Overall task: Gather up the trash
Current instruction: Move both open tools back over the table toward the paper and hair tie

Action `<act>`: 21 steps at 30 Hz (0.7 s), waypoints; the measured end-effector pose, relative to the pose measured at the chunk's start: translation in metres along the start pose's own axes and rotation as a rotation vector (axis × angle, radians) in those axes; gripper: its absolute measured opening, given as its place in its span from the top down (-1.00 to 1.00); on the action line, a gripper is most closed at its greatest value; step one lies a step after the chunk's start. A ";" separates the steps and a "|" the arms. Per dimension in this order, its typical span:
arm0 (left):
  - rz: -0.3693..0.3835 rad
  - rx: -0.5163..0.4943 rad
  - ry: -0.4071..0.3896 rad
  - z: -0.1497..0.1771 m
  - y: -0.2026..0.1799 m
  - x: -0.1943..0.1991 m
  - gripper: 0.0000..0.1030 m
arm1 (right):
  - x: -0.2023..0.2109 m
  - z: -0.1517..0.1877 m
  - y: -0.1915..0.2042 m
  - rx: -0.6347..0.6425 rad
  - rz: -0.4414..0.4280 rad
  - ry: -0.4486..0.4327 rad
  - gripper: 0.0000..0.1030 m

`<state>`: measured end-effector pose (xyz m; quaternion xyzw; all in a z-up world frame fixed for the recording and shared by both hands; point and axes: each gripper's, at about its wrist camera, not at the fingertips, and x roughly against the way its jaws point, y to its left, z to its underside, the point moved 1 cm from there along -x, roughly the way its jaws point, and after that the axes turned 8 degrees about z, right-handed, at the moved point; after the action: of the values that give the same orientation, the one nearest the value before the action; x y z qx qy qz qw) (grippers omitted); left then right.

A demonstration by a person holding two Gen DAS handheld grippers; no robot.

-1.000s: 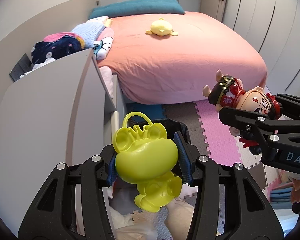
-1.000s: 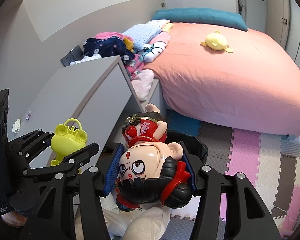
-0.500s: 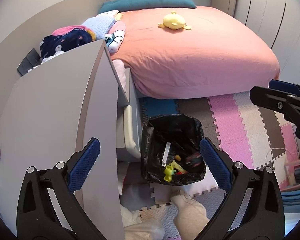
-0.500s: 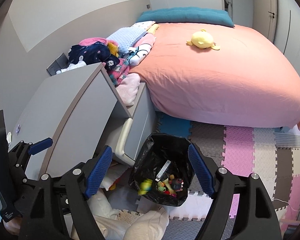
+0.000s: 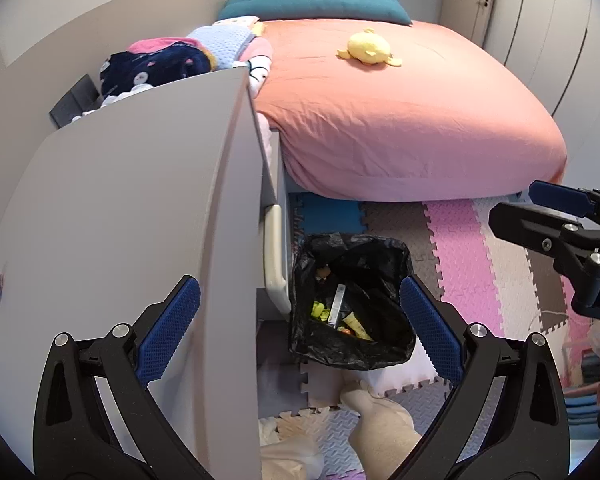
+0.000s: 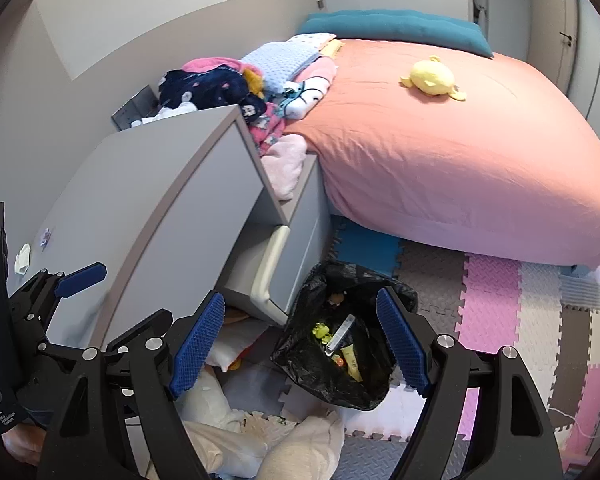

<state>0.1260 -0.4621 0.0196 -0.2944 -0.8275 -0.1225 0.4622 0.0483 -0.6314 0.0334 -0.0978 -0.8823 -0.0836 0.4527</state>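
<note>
Left gripper: jaws spread wide, nothing held.
Right gripper: released, empty.
Bin bag: black, below both, holding small trash.

Left tongs gape above black bin bag (nothing gripped).

Bin mouth clear; cabinet alongside

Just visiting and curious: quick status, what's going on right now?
Both tongs open, empty: left, right. Black trash bag below, toys and scraps inside. Nothing blocking it.
</note>
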 end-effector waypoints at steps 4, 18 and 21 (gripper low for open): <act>-0.006 0.017 -0.010 0.003 0.013 0.007 -0.88 | -0.001 -0.003 0.017 0.026 -0.014 0.000 -0.53; -0.055 0.123 -0.049 0.015 0.082 0.041 -0.88 | -0.005 -0.020 0.103 0.143 -0.076 -0.004 -0.53; -0.076 0.155 -0.064 0.020 0.101 0.053 -0.88 | -0.003 -0.023 0.123 0.169 -0.092 -0.009 -0.53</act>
<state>0.1518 -0.3520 0.0457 -0.2302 -0.8593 -0.0660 0.4520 0.0986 -0.5178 0.0511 -0.0188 -0.8918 -0.0292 0.4511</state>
